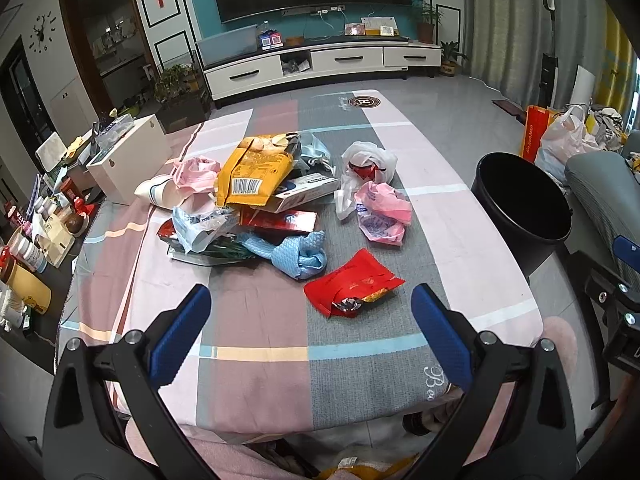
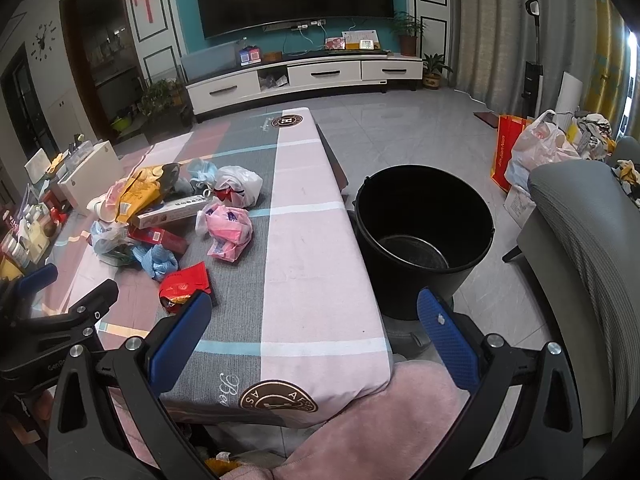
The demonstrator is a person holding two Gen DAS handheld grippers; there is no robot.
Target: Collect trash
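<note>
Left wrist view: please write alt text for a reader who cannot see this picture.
The open left gripper hovers above a table with a checked cloth, aimed at a pile of trash; a red wrapper lies nearest. An empty-looking black bucket stands beside the table at right. Behind are a television and a white cabinet.

The cloth (image 2: 320, 264) over the worktop carried round brown emblems with an "H" at the centre; the near emblem (image 2: 278, 401) showed the letters "A", "S" and "A F" around its ring, beside cursive script starting "Be". The yellow packet (image 1: 254, 170) bore a barcode whose digits were too small to read
</note>
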